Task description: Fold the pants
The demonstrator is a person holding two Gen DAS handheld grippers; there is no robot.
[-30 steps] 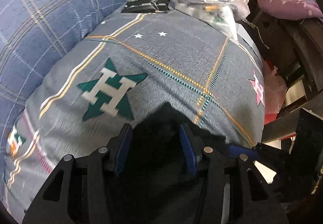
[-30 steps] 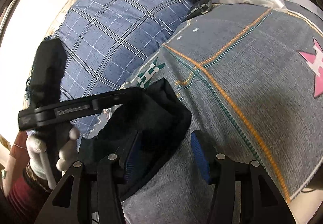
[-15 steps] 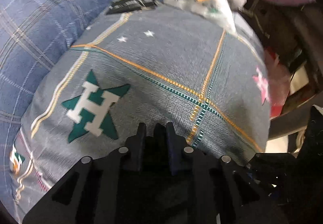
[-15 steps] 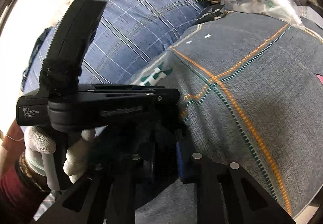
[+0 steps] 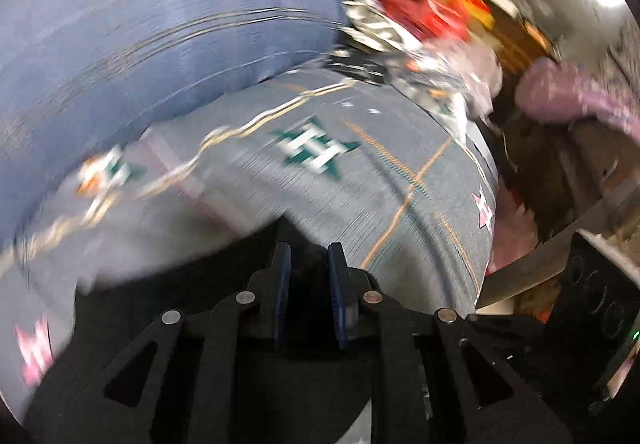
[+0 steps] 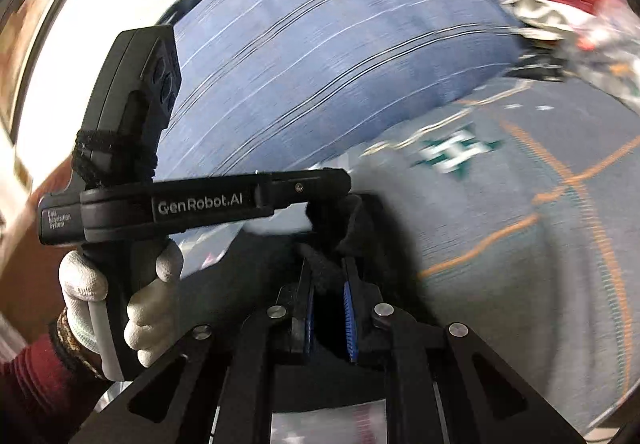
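Black pants (image 6: 352, 219) are lying on the grey star-print bedspread (image 5: 256, 203), below the blue plaid pillow (image 5: 168, 27). Both the left gripper (image 5: 307, 264) and right gripper (image 6: 327, 284) are pinching the cloth, fingers nearly closed. Lifting both corners evenly should keep the fold square.

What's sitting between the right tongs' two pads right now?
In the right wrist view, a bunched fold of the black pants is pinched between the right tongs; nothing else lies between the pads.
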